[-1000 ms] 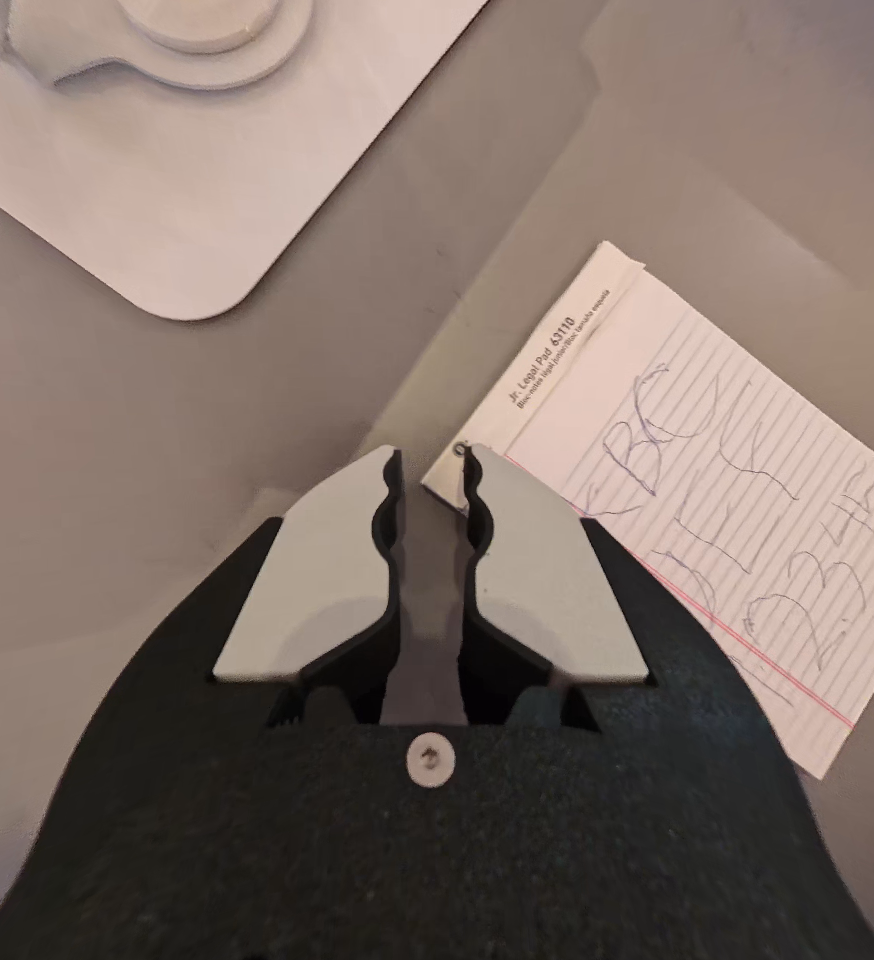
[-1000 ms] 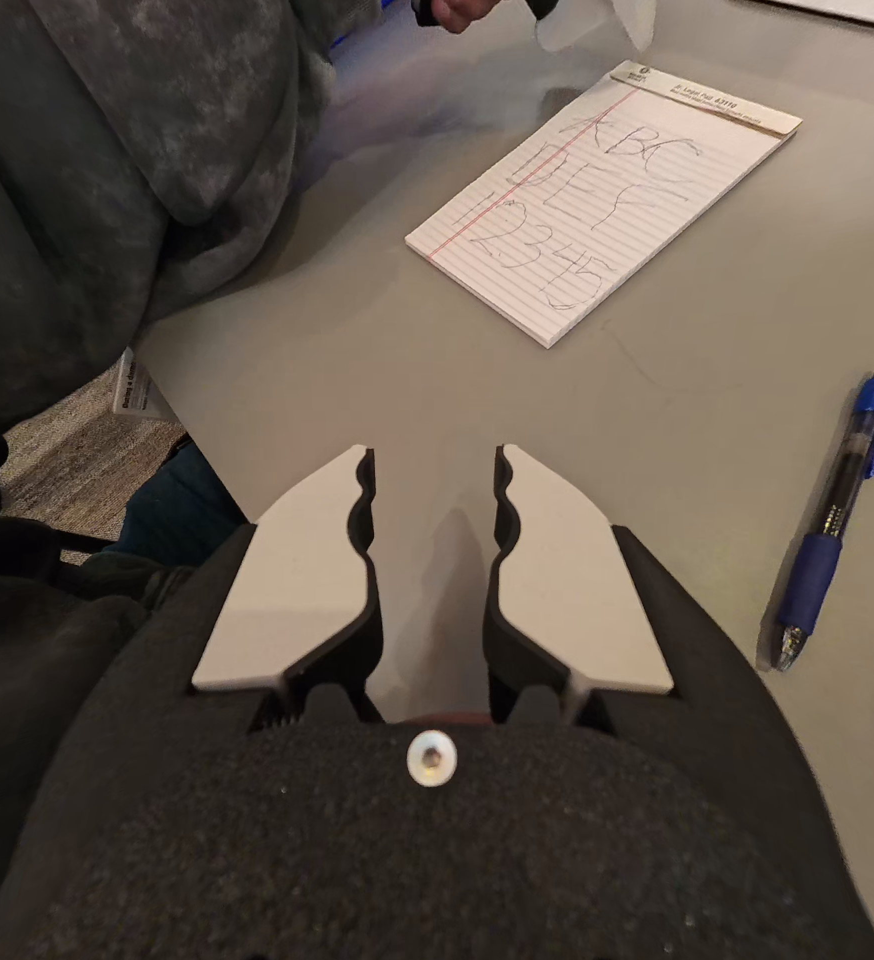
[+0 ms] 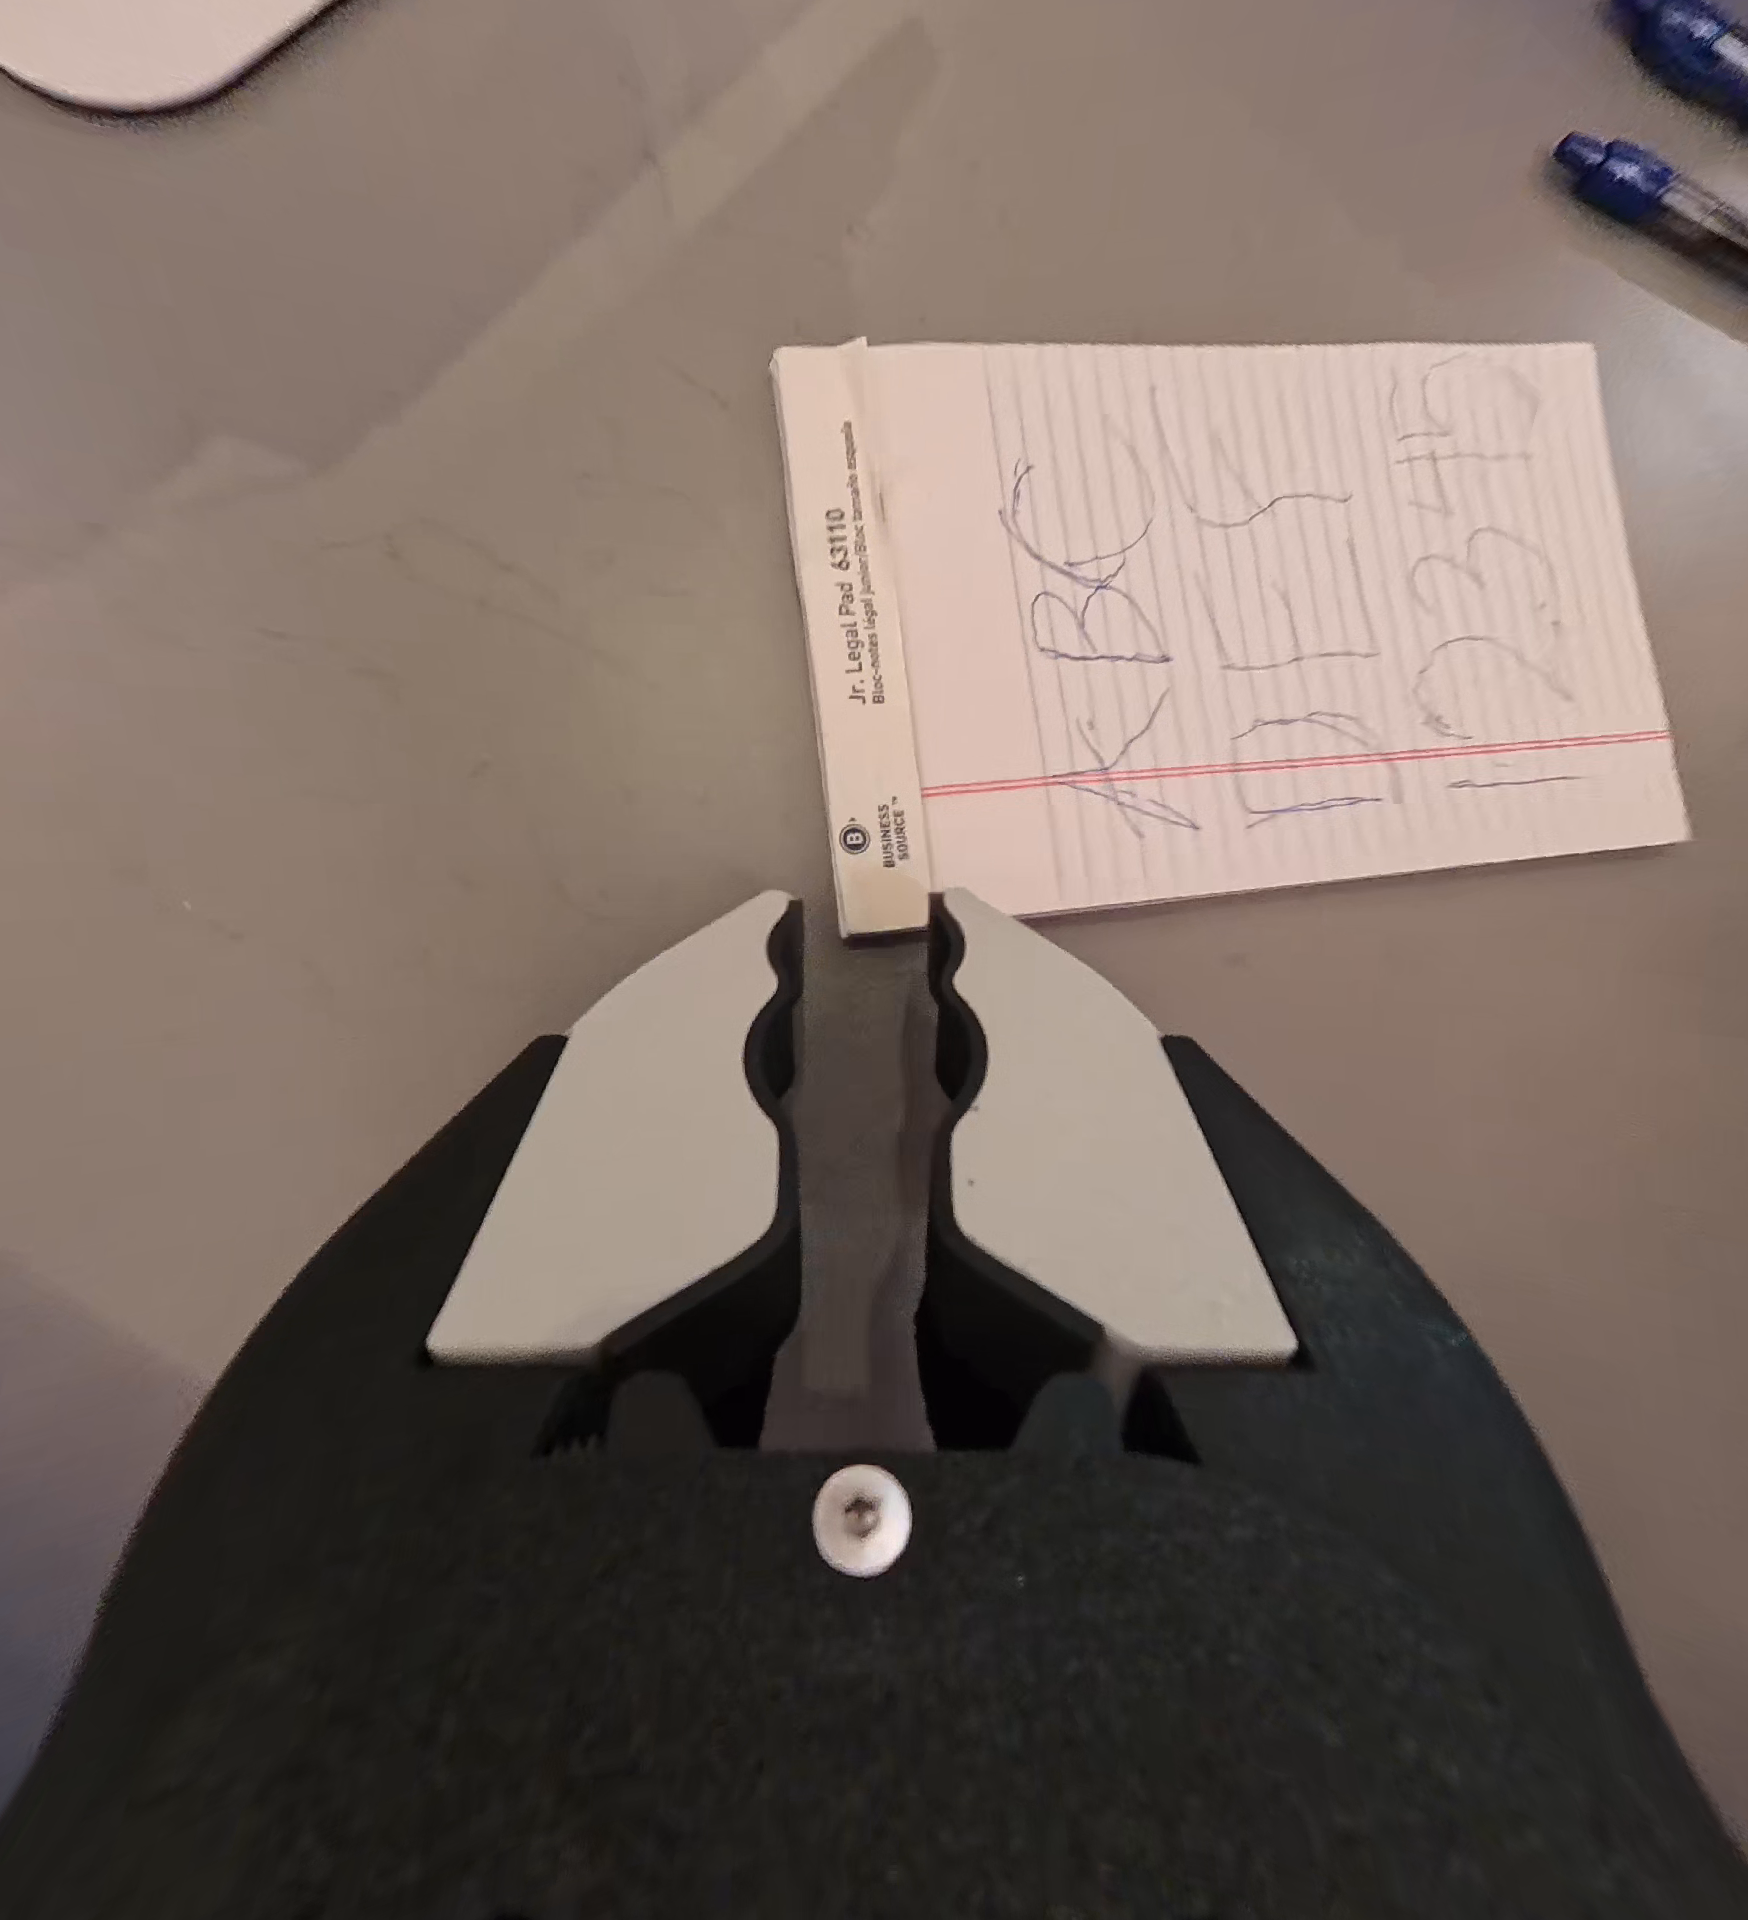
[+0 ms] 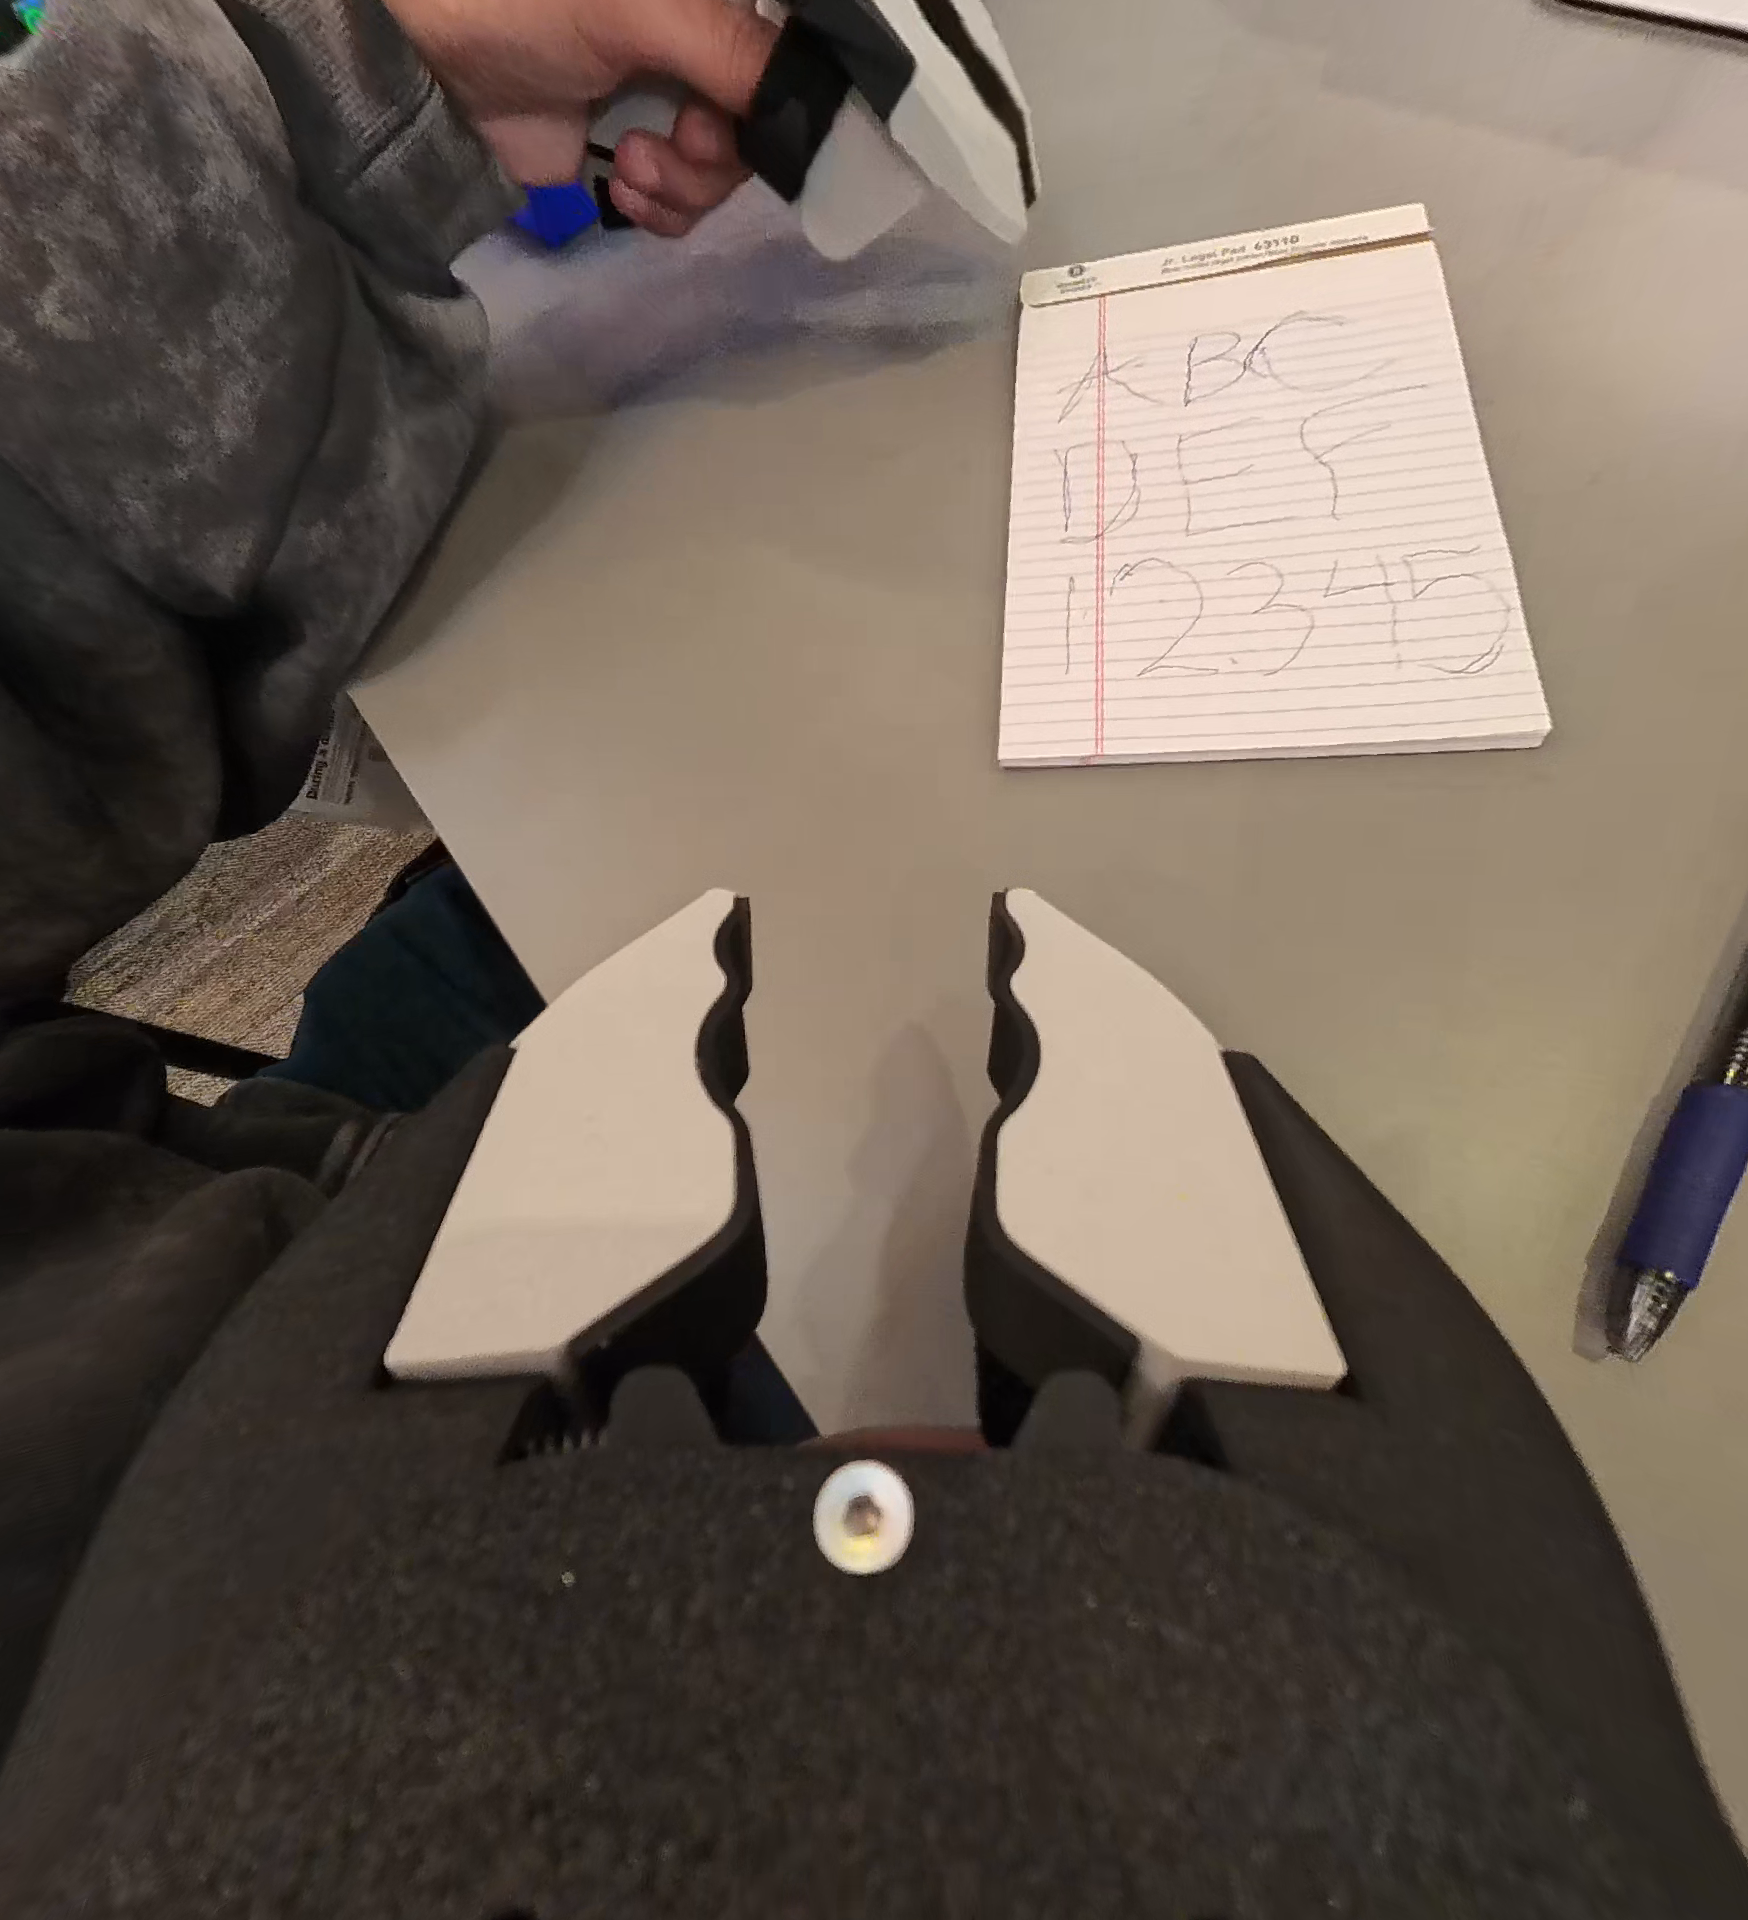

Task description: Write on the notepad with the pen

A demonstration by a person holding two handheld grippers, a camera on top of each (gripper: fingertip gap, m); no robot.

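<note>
The grey table (image 4: 745,623) fills both views, and a person in a grey sleeve (image 4: 174,364) sits at its left edge in the right wrist view. The notepad (image 4: 1265,520) lies flat on the table, its top sheet already covered in blue handwriting; a second ago it sat skewed and farther off in the right wrist view, and now it looks square-on and nearer. In the left wrist view the pad has likewise turned, its bound end now just ahead of the fingertips, while the white board (image 3: 122,42) that filled the upper left has shrunk to a corner. The right gripper (image 4: 868,904) hangs low over bare table with its fingers spread wide and nothing between them, much as before. The left gripper (image 3: 867,904) has a narrower gap, also empty, its tips close to the pad's near corner; whether they touch it I cannot tell. From the right wrist view the left gripper shows at the top, gripped by a hand (image 4: 621,94) that has come into fuller view. The pen (image 4: 1722,1091) lies on the table right of the right gripper, untouched. A second pen (image 3: 1701,218) lies beyond the pad, newly in view.
</note>
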